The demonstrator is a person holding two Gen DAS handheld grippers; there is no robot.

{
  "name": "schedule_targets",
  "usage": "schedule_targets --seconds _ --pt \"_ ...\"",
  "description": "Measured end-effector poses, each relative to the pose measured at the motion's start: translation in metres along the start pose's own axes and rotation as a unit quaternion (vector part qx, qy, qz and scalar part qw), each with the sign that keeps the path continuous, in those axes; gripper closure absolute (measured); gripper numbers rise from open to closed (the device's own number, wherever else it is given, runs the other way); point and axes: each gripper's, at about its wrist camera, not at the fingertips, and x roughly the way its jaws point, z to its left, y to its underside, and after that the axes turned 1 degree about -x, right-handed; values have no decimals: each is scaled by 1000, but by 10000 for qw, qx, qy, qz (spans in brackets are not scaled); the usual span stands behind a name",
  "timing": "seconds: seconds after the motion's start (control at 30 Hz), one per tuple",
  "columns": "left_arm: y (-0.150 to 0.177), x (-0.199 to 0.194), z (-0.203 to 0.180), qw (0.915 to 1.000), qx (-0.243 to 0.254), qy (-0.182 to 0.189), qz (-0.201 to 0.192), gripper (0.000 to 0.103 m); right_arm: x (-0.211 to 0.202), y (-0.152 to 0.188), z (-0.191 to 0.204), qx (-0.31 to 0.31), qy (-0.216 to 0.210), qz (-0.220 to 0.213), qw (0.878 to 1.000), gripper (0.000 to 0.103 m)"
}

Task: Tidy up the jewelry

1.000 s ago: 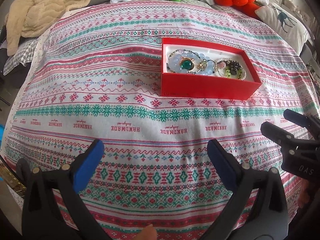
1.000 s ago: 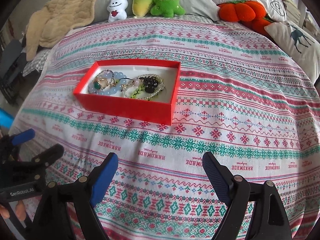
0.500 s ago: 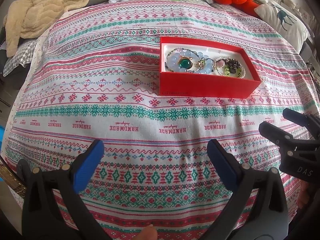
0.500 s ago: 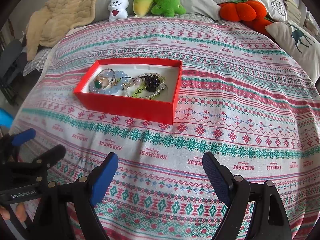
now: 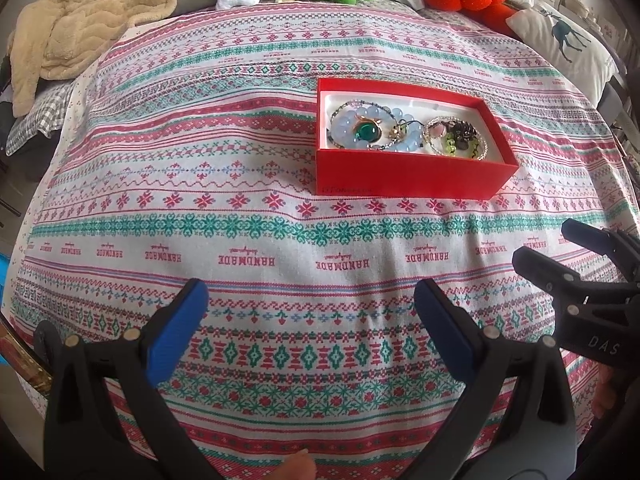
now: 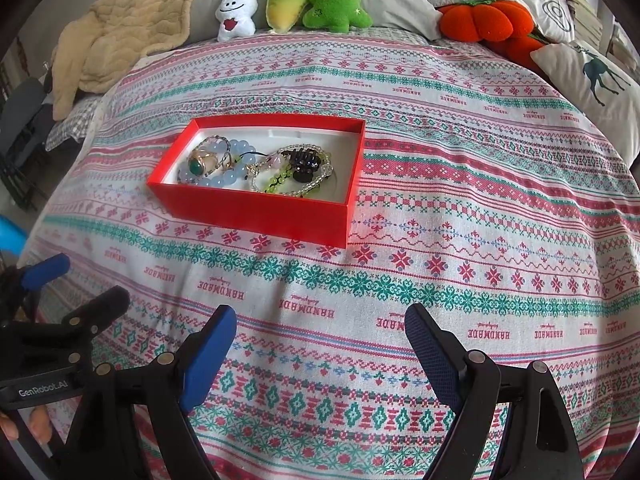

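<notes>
A red box [image 5: 412,176] lies on the patterned bedspread, far ahead of both grippers. Inside it I see a pale blue bead bracelet [image 5: 348,126], a ring with a green stone [image 5: 366,132] and a clear bead bracelet [image 5: 478,152] around green and dark pieces. In the right wrist view the red box [image 6: 256,212] is ahead on the left, with the blue bracelet [image 6: 236,148] and a dark piece [image 6: 304,164] showing. My left gripper [image 5: 308,300] is open over bare cloth. My right gripper [image 6: 320,320] is open too, with nothing between its fingers.
Several plush toys [image 6: 288,0] line the head of the bed, beside an orange plush [image 6: 476,20] and a deer pillow [image 6: 592,76]. A beige blanket [image 5: 80,24] lies at the back left. The bed drops off at the left edge.
</notes>
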Motion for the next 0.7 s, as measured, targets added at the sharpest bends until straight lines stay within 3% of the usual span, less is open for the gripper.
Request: schedule_targets --seconds 0.7 --pt "0 -1 -2 10000 7 -40 -26 1 -2 2 -3 68 23 -47 10000 16"
